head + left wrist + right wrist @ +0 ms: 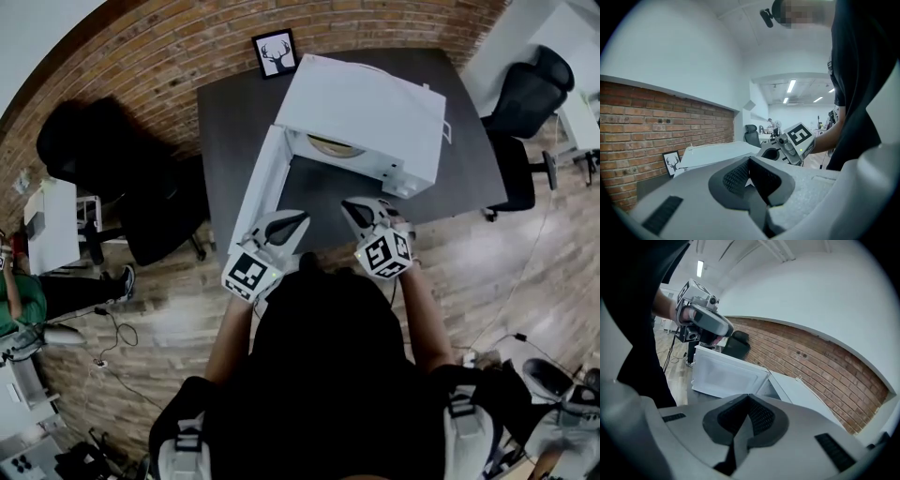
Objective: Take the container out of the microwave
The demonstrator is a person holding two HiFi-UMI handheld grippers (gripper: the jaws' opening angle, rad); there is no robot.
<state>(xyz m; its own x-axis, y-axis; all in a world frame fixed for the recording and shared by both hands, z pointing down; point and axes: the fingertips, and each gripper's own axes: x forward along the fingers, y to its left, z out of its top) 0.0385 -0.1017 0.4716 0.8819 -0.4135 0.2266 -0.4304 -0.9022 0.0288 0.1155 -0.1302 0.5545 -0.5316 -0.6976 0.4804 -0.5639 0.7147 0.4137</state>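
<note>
Grey jaws are shut tight, nothing pinched, on both the left gripper (296, 221) and the right gripper (352, 206), which are held just in front of the open white microwave (375, 112). The tan container (335, 145) is seen inside it, with the dark table (225, 122) underneath.

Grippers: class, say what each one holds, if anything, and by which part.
Nothing is held. The left gripper and the right gripper both have their jaws together, empty, in front of the open microwave.
</note>
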